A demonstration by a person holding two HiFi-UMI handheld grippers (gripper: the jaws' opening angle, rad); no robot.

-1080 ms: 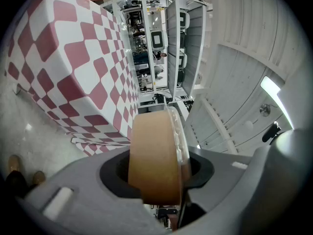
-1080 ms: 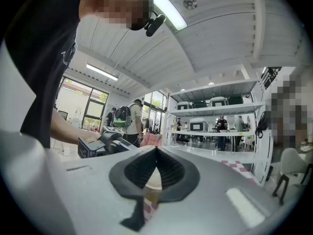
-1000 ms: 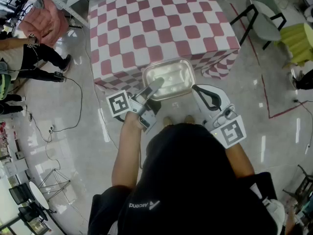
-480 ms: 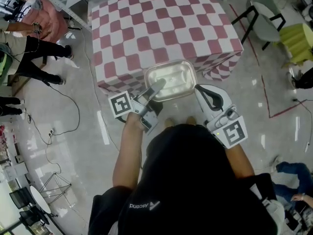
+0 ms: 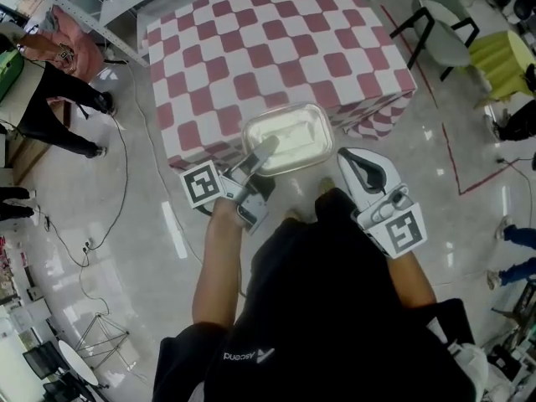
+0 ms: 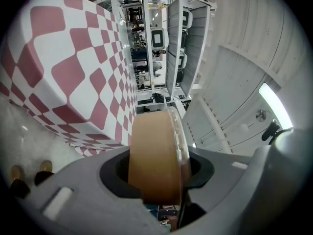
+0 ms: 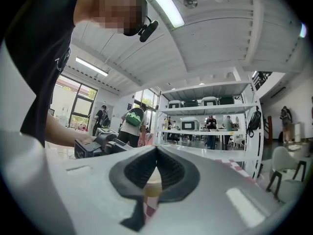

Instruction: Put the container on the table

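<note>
A shallow rectangular container with a clear lid hangs over the near edge of the pink-and-white checkered table. My left gripper is shut on its near left corner. In the left gripper view the container shows edge-on, tan, clamped between the jaws, with the table to the left. My right gripper is just right of the container, jaws together and holding nothing. In the right gripper view its tips meet, and a pale bit of the container shows through the gap below them.
A chair and a yellow-green seat stand right of the table. A person stands at the far left, with a cable trailing over the shiny floor. Red tape marks the floor on the right. Shelving stands beyond the table.
Both grippers and the container have moved forward, so the container now reaches further over the table's near edge. The grip has not changed.
</note>
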